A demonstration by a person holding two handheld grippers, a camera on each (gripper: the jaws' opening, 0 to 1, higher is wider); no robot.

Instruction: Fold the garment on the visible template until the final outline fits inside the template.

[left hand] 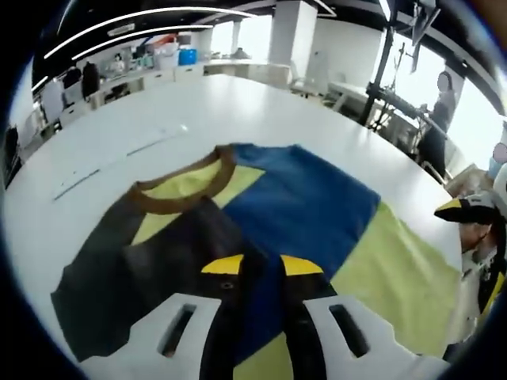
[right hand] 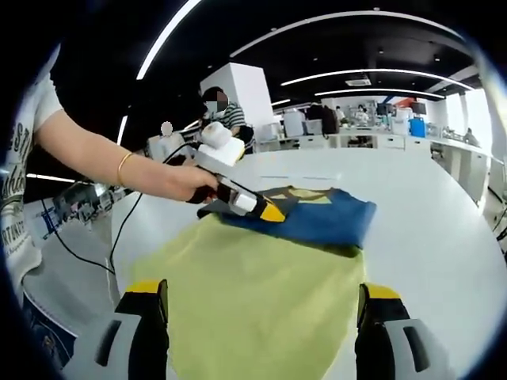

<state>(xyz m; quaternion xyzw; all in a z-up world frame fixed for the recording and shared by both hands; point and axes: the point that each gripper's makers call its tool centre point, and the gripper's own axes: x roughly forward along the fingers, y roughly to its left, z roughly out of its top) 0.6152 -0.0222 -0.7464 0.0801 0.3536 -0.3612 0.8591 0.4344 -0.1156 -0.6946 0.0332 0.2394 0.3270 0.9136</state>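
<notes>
A T-shirt (left hand: 317, 198) lies on the white table, folded over itself, with blue, black and yellow-green panels and a brown collar (left hand: 178, 202). My left gripper (left hand: 253, 265) rests low on it, its yellow-tipped jaws close together with dark and blue cloth between them. In the right gripper view the same left gripper (right hand: 272, 212), held by a hand, pinches the edge of the blue folded layer (right hand: 317, 218). My right gripper (right hand: 263, 294) hovers open over the yellow-green part of the T-shirt (right hand: 253, 269), jaws wide apart. That right gripper (left hand: 463, 208) also shows at the far right.
The round white table (left hand: 238, 103) carries faint straight lines (left hand: 119, 158) beyond the collar. A person's arm (right hand: 119, 166) and a black cable (right hand: 87, 253) reach in from the left. Desks, chairs and people stand around the room's edges.
</notes>
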